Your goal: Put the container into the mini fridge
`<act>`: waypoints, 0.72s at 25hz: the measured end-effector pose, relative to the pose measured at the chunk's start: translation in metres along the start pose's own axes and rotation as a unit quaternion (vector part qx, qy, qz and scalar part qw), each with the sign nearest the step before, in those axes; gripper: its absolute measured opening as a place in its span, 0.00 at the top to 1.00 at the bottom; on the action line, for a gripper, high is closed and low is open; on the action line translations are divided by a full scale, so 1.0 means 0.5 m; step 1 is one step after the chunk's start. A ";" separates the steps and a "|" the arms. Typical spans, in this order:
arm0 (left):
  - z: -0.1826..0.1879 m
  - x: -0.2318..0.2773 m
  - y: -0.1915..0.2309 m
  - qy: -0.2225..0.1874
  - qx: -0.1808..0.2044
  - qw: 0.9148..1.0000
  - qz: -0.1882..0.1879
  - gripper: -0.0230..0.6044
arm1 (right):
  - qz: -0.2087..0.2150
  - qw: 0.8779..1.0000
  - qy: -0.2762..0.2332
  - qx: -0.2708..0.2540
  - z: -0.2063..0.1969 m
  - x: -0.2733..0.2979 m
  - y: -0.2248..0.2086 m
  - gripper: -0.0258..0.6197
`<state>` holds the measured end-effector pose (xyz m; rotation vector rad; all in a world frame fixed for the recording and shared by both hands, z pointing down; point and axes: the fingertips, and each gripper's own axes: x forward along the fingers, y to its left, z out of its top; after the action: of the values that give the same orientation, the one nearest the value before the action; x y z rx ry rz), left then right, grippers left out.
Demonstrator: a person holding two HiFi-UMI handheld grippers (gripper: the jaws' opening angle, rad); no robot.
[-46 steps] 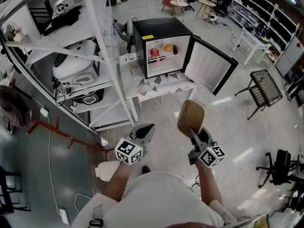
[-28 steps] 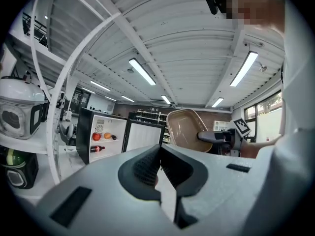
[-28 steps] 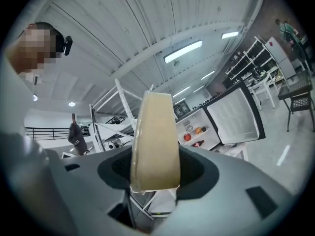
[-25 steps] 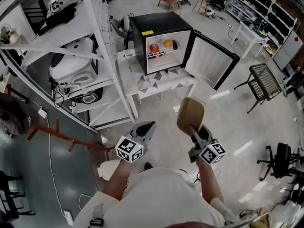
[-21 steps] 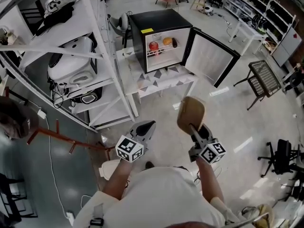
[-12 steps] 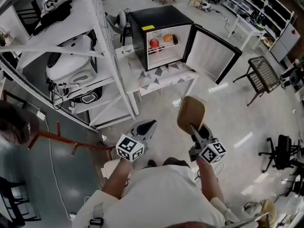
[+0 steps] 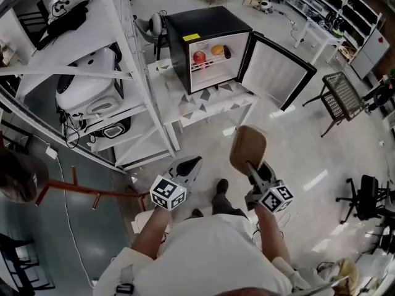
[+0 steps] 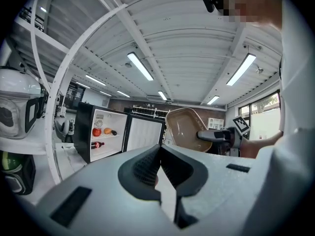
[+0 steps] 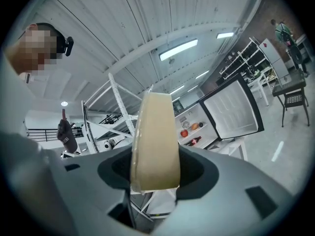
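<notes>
My right gripper [image 7: 252, 166] is shut on a tan container [image 7: 248, 147], held upright in front of the person's body; the same container [image 9: 155, 141] fills the gap between the jaws in the right gripper view. My left gripper [image 7: 190, 165] is shut and holds nothing, its jaws [image 8: 158, 162] meeting at the tips. Ahead, the black mini fridge [image 7: 208, 49] stands on a low white table [image 7: 203, 106] with its door [image 7: 276, 73] swung open to the right. A red apple [image 7: 199, 57], an orange fruit and a dark bottle lie inside it.
A white metal rack [image 7: 99, 73] with appliances stands to the left of the fridge. A mesh-seat chair [image 7: 342, 100] is at the right, an office chair [image 7: 364, 202] at the lower right. The person's foot [image 7: 220, 187] shows on the pale floor between the grippers.
The fridge and table have drawn slightly nearer in the head view as the person walks toward them; a foot has stepped forward. Both grippers hold their pose.
</notes>
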<state>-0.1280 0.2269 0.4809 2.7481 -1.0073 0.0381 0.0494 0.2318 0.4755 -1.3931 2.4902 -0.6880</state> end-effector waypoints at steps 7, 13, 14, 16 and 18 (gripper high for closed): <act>0.011 0.074 0.051 0.004 0.003 1.000 0.013 0.96 | 0.017 1.000 0.002 0.018 0.028 0.071 -0.063 0.61; 0.027 0.165 0.109 0.006 0.000 1.000 0.026 0.96 | 0.028 0.999 0.020 0.015 0.064 0.157 -0.137 0.61; 0.029 0.181 0.119 0.007 -0.001 1.000 0.028 0.96 | 0.030 0.999 0.021 0.017 0.068 0.171 -0.153 0.61; 0.033 0.214 0.138 0.011 -0.001 0.999 0.032 0.96 | 0.033 0.999 0.026 0.021 0.077 0.199 -0.184 0.61; 0.037 0.248 0.158 0.015 -0.001 0.999 0.038 0.96 | 0.036 0.999 0.033 0.025 0.089 0.229 -0.216 0.61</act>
<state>-0.0845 0.0856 0.4902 2.6979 -1.1032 0.0896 0.0866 0.0736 0.4952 -1.2774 2.5402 -0.7869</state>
